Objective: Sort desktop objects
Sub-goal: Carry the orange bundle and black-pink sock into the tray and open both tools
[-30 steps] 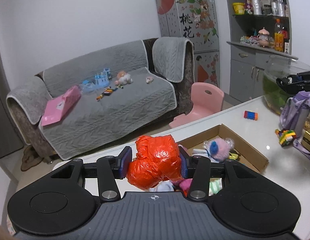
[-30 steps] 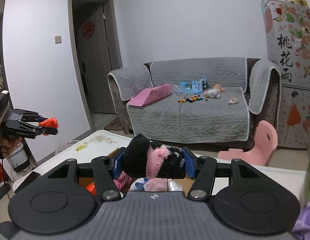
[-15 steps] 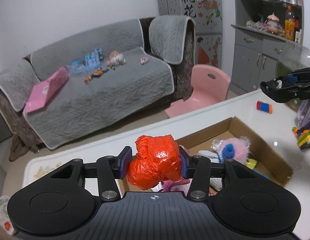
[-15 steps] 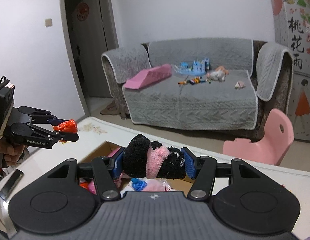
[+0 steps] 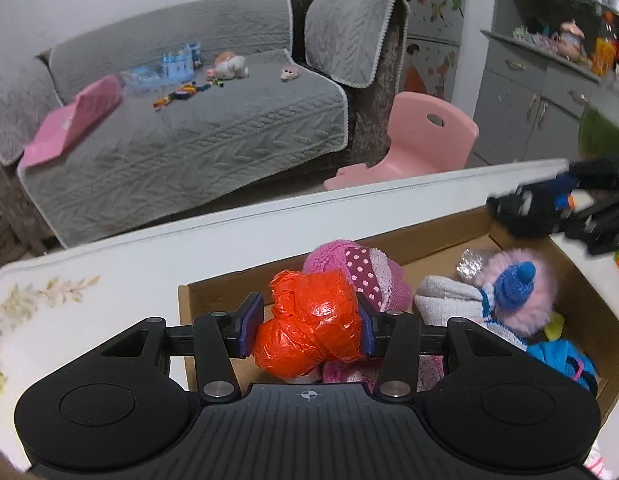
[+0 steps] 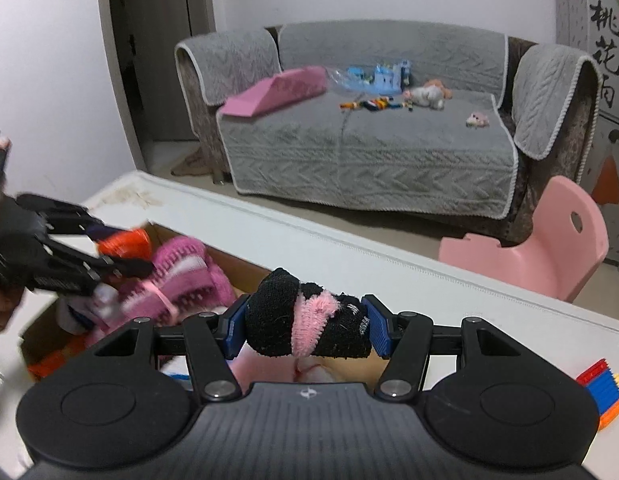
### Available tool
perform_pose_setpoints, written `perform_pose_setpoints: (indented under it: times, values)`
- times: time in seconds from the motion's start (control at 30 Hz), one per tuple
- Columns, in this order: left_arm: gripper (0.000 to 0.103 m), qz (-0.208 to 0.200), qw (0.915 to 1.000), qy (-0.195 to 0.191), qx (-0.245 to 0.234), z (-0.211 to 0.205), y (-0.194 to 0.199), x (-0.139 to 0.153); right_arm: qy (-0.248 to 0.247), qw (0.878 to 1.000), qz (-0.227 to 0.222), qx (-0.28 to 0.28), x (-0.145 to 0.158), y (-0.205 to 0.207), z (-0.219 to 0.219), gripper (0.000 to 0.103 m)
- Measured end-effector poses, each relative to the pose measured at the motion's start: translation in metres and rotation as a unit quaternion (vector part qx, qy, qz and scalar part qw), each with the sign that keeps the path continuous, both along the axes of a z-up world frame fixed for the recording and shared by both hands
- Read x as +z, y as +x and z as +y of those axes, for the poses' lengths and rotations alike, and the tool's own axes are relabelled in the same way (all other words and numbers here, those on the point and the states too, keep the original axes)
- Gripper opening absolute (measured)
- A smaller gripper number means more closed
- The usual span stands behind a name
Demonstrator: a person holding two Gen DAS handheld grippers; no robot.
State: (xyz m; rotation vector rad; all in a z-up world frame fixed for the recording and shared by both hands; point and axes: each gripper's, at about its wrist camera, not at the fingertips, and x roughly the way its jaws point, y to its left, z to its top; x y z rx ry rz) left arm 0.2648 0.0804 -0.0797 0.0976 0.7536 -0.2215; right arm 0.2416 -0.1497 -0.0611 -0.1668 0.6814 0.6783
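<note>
lowered and tipped forward since a second ago, both views now looking down into the shallow brown cardboard box (image 5: pixel 437 240) rather than across the room. more of the box floor in sight than half a second ago, and the sofa pushed toward the top of the frame.

edges and room: box set on the white tabletop (image 5: pixel 121 264), far wall of the box parallel to the table's far edge with a bare white strip between them. open tabletop left of the box's near-left corner. inside, crowded: a pink polka-dot plush sock bundle (image 5: pixel 365 268) against the far wall, a fluffy pink pom-pom with a blue bobble (image 5: pixel 517 292) toward the right, a blue knitted piece (image 5: pixel 565 360) at the near right wall. little bare cardboard left, mostly along the far wall. beyond the table, a pink plastic child's chair (image 5: pixel 425 136) and a grey quilted sofa (image 5: pixel 189 128).

left gripper (image 5: pixel 307 330) clamped on a crumpled orange-red plastic bag ball (image 5: pixel 313 328), blue pads pressing both sides, ball held above the box's near-left part, just in front of the polka-dot bundle.

right gripper (image 6: pixel 305 332) clamped on a rolled black sock with a pink fuzzy band (image 6: pixel 305 330), held over the box's right end; blurred in the left view at the far right. a multicoloured brick block (image 6: pixel 601 396) on the table to its right, apart from the box.
</note>
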Motion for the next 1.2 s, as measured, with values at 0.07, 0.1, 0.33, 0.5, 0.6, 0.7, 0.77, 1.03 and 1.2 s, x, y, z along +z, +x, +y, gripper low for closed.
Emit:
perform_pose_setpoints:
  times: [0.07,0.1,0.33,0.5,0.6,0.7,0.77,1.03,1.2]
  values:
    - [0.054,0.000,1.0000,0.000,0.001,0.003,-0.002,-0.002,-0.016,1.000,-0.002,-0.008,-0.008,0.000,0.002,0.055]
    - [0.054,0.000,1.0000,-0.003,0.003,0.005,-0.003,-0.002,-0.026,1.000,-0.001,-0.011,-0.013,-0.001,0.003,0.055]
    - [0.054,0.007,0.9986,-0.048,0.019,0.014,-0.020,-0.008,-0.063,0.998,0.010,-0.003,-0.031,-0.027,0.003,0.055]
    - [0.054,0.010,0.9975,-0.068,0.015,0.015,-0.050,-0.010,-0.061,0.998,0.010,0.006,-0.031,-0.056,-0.011,0.055]
    - [0.055,0.010,0.9976,-0.068,0.010,0.011,-0.074,-0.010,-0.057,0.998,0.011,0.015,-0.029,-0.078,-0.018,0.056]
    - [0.055,0.008,0.9979,-0.065,0.006,0.005,-0.104,-0.010,-0.055,0.998,0.006,0.023,-0.029,-0.102,-0.026,0.056]
    - [0.055,0.008,0.9981,-0.061,0.006,0.000,-0.119,-0.009,-0.056,0.998,0.005,0.027,-0.028,-0.114,-0.031,0.056]
    - [0.057,0.008,0.9996,-0.026,0.002,-0.018,-0.164,-0.004,-0.077,0.997,0.004,0.028,-0.022,-0.141,-0.037,0.062]
    - [0.071,-0.010,0.9997,-0.022,0.010,-0.019,-0.181,0.008,-0.075,0.996,-0.032,0.024,-0.013,-0.155,-0.041,0.078]
